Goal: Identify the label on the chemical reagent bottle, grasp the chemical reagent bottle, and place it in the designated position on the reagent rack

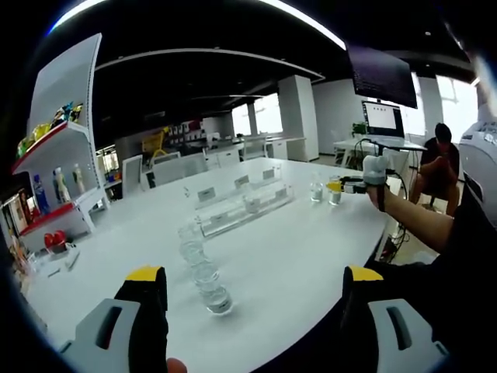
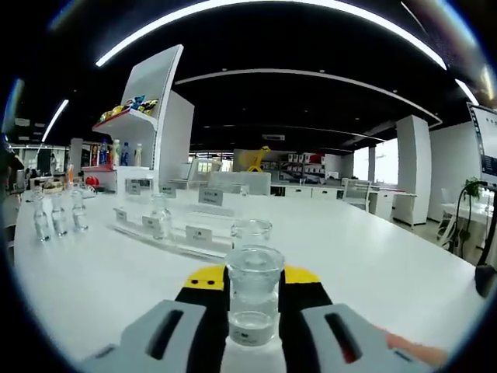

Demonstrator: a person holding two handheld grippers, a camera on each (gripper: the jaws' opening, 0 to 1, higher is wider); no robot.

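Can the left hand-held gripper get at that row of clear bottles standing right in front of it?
Probably yes. The left hand-held gripper is open, and the row of clear bottles stands on bare table just ahead, between its jaws' line, with nothing in front.

Both views face the table (image 1: 311, 256) from opposite ends.

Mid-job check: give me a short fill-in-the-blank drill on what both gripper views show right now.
1. The right gripper is shut on a clear ____ holding a little clear liquid.
2. The left gripper has its jaws ____, nothing between them.
3. Three clear bottles stand in a row on the ____ table ahead of the left gripper.
4. The clear reagent rack lies on the table with one bottle standing ____ it.

Missing words: bottle; open; white; in
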